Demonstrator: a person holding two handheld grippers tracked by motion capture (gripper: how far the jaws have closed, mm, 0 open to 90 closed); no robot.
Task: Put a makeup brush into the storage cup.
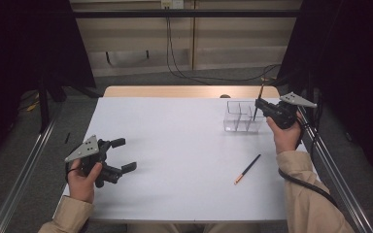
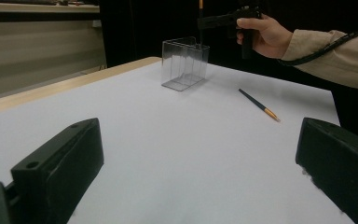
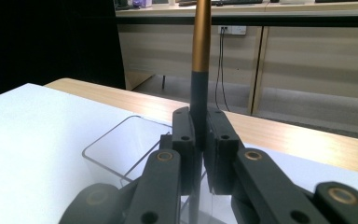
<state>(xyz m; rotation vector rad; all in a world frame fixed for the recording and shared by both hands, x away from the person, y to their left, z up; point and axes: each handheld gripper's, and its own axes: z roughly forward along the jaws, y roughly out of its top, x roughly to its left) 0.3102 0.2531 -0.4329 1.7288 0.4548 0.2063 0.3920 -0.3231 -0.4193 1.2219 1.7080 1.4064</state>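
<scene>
The left tool rests on the near left of the table, jaws wide apart and holding nothing. A spare pen lies farther right. Beyond it, the right tool clamps a pen upright over the clear box.

Lying flat on the white bench, well apart from everything else: a second dark pencil with orange tip. Hanging beyond, along the far wall: black cables.
</scene>
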